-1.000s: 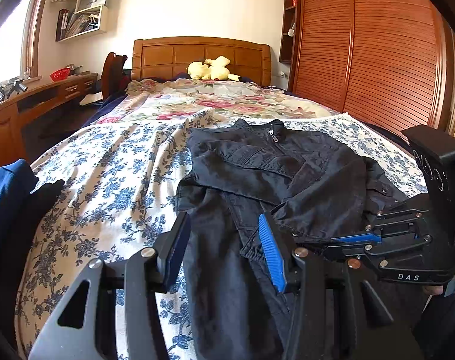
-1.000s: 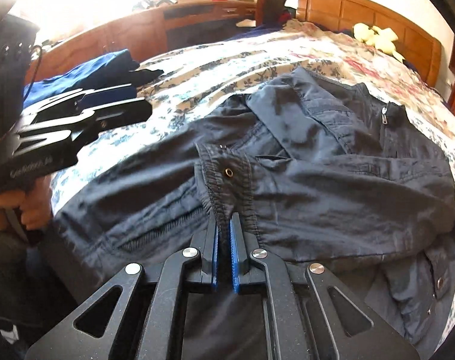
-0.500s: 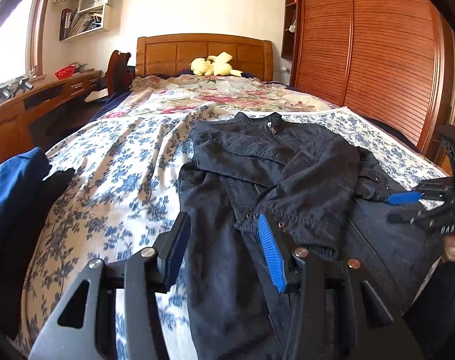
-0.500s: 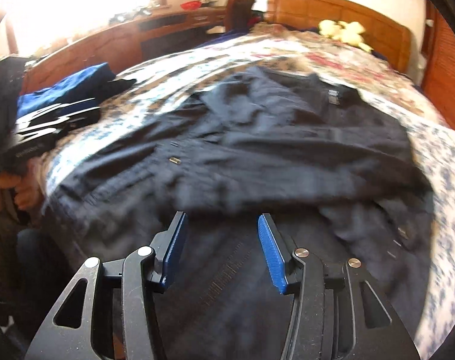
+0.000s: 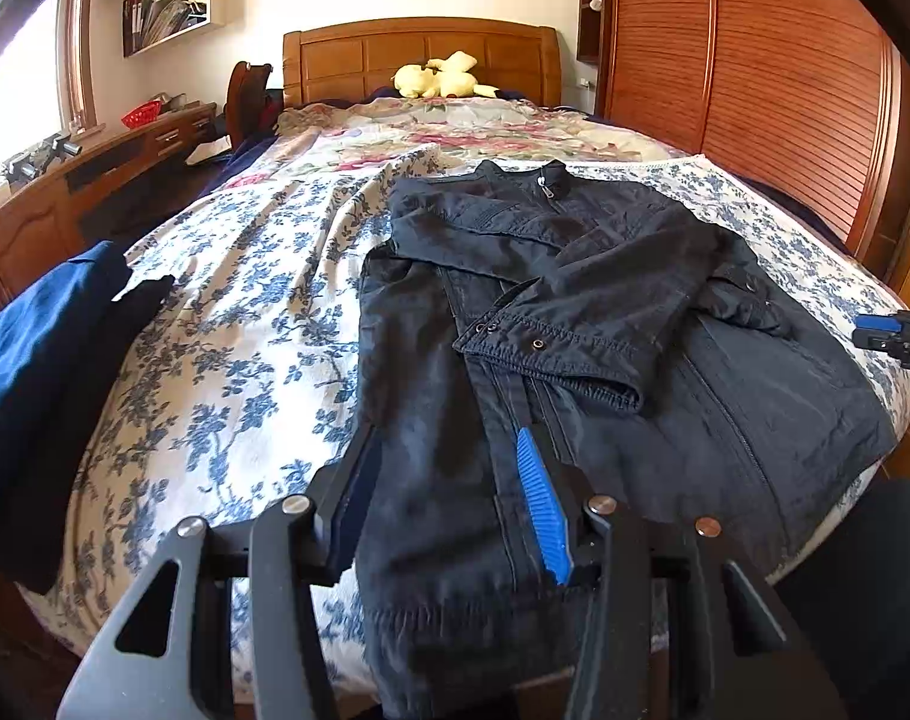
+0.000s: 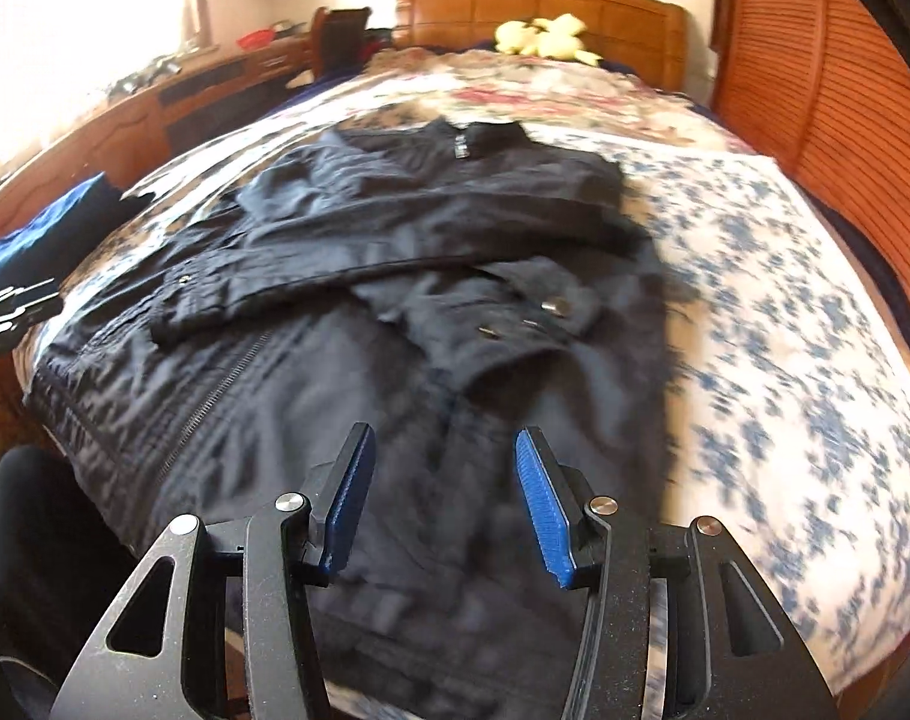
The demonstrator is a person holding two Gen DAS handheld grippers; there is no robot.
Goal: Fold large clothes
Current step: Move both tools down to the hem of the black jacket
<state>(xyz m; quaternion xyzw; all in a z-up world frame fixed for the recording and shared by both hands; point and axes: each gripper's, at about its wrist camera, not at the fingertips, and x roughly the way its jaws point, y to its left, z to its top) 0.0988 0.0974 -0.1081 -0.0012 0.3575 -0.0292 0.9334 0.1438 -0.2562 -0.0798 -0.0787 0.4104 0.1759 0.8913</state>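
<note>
Floral bedspread [image 5: 245, 324] under dark jacket [image 5: 575, 300]; wooden headboard [image 5: 419, 54] behind.

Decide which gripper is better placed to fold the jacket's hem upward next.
Probably left: the left gripper hangs open over the dark zip-up jacket near its hem, while the right gripper sits at the jacket's side.

Sunlit bedroom: wooden headboard [image 5: 422, 54], slatted wardrobe [image 5: 779, 90], desk [image 5: 95, 180].

One dark jacket [image 5: 605, 324] lies at the middle of one bed [image 5: 227, 372], with two sleeves folded across its front; one yellow plush toy [image 5: 440, 78] at twelve o'clock; one folded blue garment [image 5: 41, 324] at nine o'clock; one red basket [image 5: 141, 117] at ten o'clock; two grippers, the left gripper [image 5: 449, 492] and the right gripper [image 6: 446, 498].
</note>
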